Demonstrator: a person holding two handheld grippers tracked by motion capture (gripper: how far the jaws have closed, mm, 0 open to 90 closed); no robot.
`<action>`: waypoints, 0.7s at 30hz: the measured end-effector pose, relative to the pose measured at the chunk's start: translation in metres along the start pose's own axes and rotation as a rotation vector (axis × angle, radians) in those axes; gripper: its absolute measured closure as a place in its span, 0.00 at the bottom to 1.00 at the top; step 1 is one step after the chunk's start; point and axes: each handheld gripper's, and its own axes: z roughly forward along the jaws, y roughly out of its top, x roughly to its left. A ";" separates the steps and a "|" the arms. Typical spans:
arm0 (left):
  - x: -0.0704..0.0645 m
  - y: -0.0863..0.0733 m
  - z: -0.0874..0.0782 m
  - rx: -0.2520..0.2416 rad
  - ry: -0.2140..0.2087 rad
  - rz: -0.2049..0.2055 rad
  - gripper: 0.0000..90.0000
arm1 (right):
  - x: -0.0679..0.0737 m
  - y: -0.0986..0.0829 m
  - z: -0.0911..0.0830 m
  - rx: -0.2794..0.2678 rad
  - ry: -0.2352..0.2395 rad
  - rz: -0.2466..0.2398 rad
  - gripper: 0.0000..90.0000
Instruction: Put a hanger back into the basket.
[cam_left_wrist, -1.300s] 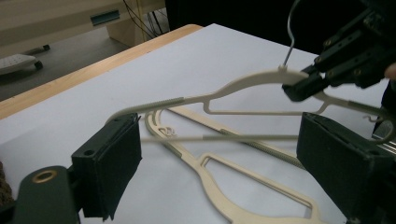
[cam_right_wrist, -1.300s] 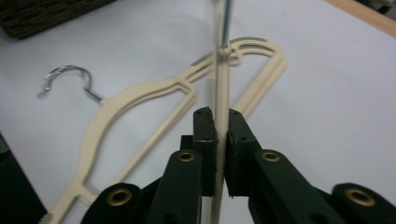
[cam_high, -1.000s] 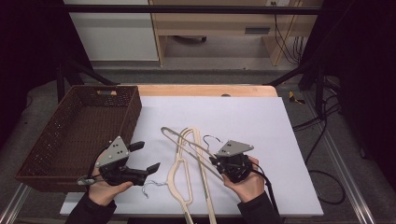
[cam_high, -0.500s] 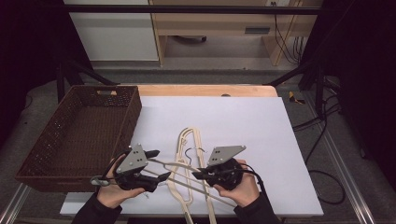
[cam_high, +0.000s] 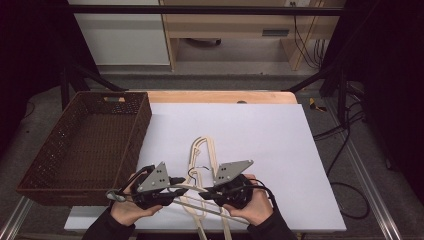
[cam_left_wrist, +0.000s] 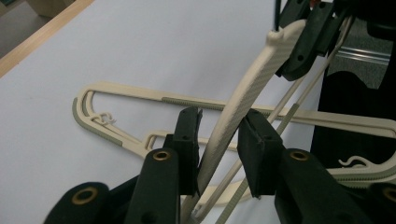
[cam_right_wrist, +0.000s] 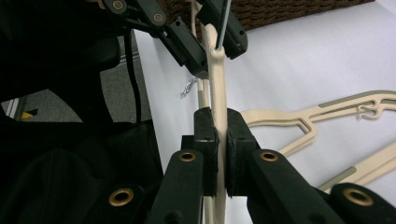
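Observation:
A cream plastic hanger (cam_right_wrist: 217, 79) is lifted off the white table (cam_high: 270, 145) between my two grippers at the near edge. My right gripper (cam_right_wrist: 222, 116) is shut on its arm, and in the high view it sits right of the hanger (cam_high: 209, 192). My left gripper (cam_left_wrist: 222, 119) has that arm (cam_left_wrist: 243, 93) running slantwise between its jaws, with a gap on each side. That left gripper (cam_high: 180, 182) faces the right one, a short way apart. Two more cream hangers (cam_high: 204, 150) lie flat and overlapping on the table under them.
A dark brown wicker basket (cam_high: 141, 125) stands at the left of the table and looks empty. Wide bare table stretches to the right and back. A wooden strip (cam_high: 220, 96) edges the far side, and cables (cam_high: 350, 200) lie on the floor to the right.
My left gripper has come in from the left and now has its jaws around the hanger. The right gripper has shifted left toward the near edge, holding the hanger.

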 end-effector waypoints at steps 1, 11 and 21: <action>-0.001 0.001 0.000 0.002 0.010 0.006 0.78 | 0.000 0.000 0.000 -0.001 -0.001 -0.002 0.95; -0.008 0.005 -0.004 -0.036 -0.035 -0.054 0.96 | -0.009 -0.004 -0.006 -0.101 -0.215 0.015 0.54; 0.004 0.004 -0.028 -0.126 0.039 -0.149 0.96 | -0.022 -0.012 -0.035 -0.236 -0.348 0.099 0.29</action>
